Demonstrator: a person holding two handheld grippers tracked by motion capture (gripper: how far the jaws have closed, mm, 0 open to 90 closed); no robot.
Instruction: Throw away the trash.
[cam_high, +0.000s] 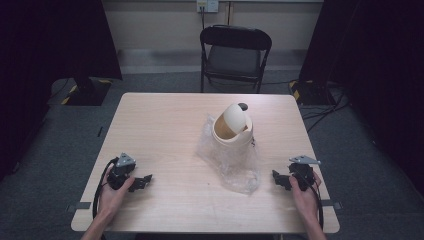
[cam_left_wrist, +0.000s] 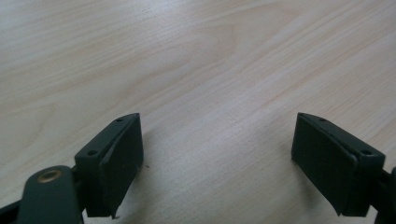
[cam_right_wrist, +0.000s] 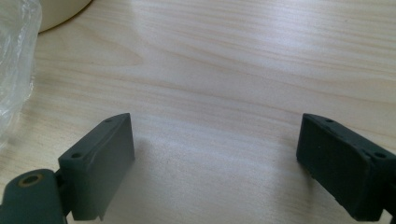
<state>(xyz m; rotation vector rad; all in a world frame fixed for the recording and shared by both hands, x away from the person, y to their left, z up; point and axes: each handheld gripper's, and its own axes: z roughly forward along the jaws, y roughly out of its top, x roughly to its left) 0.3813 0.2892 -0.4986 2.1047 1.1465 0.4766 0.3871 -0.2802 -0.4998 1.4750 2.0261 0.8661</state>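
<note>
Pale wood of the surface lies under both of our tools: we hold the left hand-held gripper and the right hand-held gripper low near the front edge, jaws spread wide and empty. Between them, farther back, a cream bin stands on a crumpled clear plastic bag. Beyond the surface stands a black folding chair.

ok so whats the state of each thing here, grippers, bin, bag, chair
left gripper: open, jaws wide apart, nothing between them, low over the table
right gripper: open, jaws wide apart, nothing held
small bin: upright, its swing lid tilted, opening showing
clear plastic bag: crumpled, lying loose against the bin's base
folding chair: unfolded, nobody on it, beyond the far edge
</note>
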